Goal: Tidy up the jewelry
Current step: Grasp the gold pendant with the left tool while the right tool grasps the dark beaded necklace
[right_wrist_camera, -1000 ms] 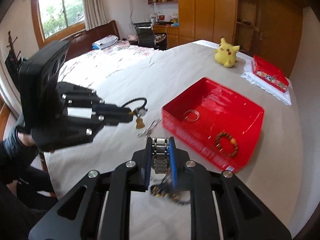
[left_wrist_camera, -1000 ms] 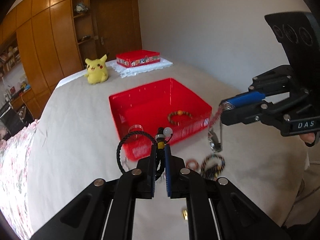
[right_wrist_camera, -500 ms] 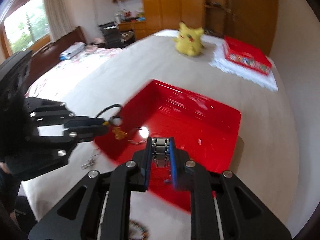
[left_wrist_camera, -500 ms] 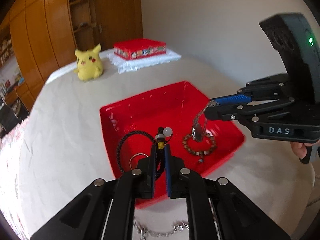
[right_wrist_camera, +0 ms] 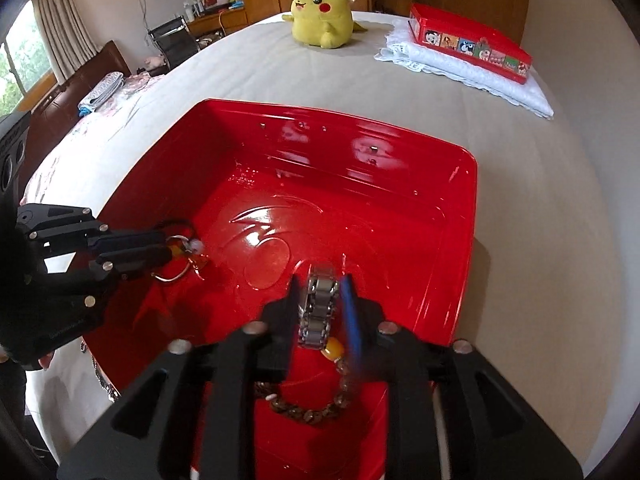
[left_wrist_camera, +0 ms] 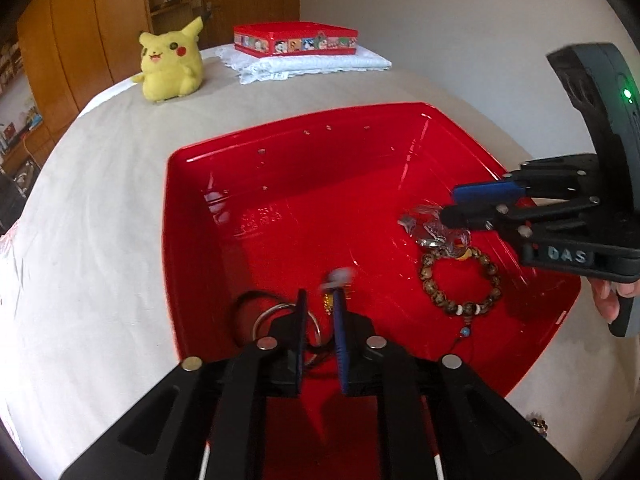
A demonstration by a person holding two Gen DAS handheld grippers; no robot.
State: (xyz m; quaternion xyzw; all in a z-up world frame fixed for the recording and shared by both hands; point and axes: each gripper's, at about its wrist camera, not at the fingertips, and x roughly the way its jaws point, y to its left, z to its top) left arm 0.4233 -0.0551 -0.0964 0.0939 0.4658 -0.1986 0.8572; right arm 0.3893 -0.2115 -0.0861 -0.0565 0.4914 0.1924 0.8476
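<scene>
A red plastic tray lies on the beige sheet, and both grippers hang low inside it. My left gripper is at the near left, its jaws opening. The black cord bracelet with its pale bead slips blurred out between the pads, beside a silver ring. On the right, my right gripper is opening too. The silver link bracelet leans on its left pad, with a gap to the blue one. A brown bead bracelet rests on the tray floor beneath it.
A yellow plush toy and a red picture tin on white cloth sit at the far end of the bed. A silver chain lies on the sheet outside the tray's near left wall. A hand holds the right gripper.
Both grippers have come forward and down from above the sheet into the tray. Their jaws, shut before on the cord bracelet and the link bracelet, have parted and both pieces are slipping.
</scene>
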